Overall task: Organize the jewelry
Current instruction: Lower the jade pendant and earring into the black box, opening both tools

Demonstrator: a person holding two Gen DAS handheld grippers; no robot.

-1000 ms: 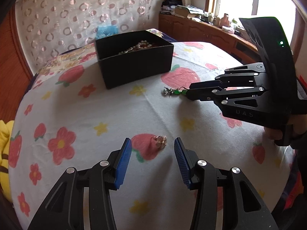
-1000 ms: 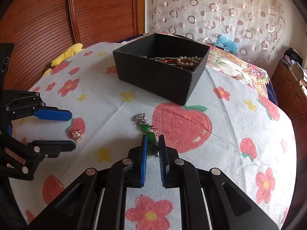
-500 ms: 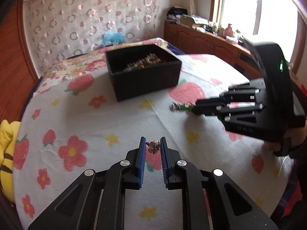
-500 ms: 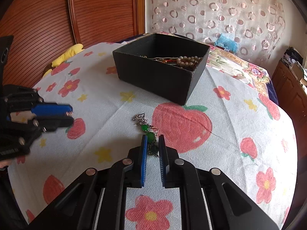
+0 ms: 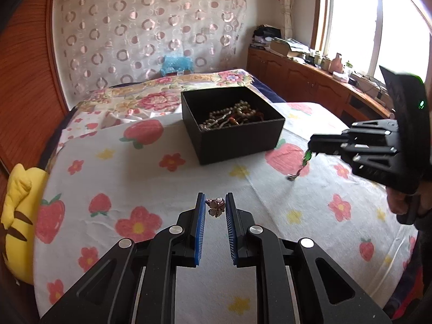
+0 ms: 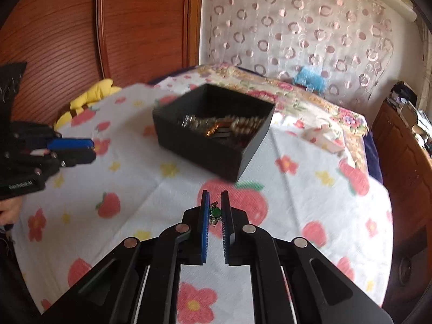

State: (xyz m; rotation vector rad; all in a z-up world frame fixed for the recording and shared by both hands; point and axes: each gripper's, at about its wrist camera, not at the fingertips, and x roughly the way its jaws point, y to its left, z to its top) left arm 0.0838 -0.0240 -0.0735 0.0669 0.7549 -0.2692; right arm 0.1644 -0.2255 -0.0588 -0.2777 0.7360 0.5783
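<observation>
Strawberry-print bed (image 5: 113, 162) fills the frame beneath a black box (image 5: 237, 140) at centre; left gripper (image 5: 215, 210) fingers pinch a tiny light brooch (image 5: 215, 207), right gripper (image 6: 215, 212) fingers pinch a limp, slippery green chain (image 6: 215, 212).

A green-beaded piece (image 6: 215, 212) is gripped between the blue-padded jaws of the right gripper (image 6: 215, 208), lifted above the strawberry-print cloth (image 6: 297, 189). The black box (image 6: 205, 145), filled with beads and chains, is seen at 12 o'clock. The left gripper (image 6: 81, 148) is seen at 9 o'clock, jaws nearly closed
</observation>
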